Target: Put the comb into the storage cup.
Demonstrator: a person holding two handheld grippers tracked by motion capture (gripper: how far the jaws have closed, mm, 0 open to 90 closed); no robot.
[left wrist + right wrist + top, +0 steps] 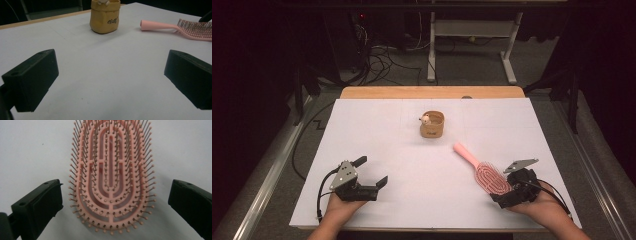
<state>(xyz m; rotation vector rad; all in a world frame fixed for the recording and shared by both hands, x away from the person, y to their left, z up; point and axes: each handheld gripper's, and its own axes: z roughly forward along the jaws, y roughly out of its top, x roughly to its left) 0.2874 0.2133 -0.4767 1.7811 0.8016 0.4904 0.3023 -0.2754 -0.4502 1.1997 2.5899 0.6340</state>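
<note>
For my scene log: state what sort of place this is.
Probably a lab or recording workspace rather than a home: a table under a white sheet, cables tangled on the floor behind, a metal desk frame beyond, with a pink hairbrush and a small tan pouch laid out.

Each hand carries a black two-jaw gripper. The left gripper (373, 171) bears a grey three-cornered plate with small screws; a black cable trails from its rear. The right gripper (507, 187) has the same plate and cable. The jaws are blocky, matte black, with recessed screw holes. Forearms are bare.
</note>
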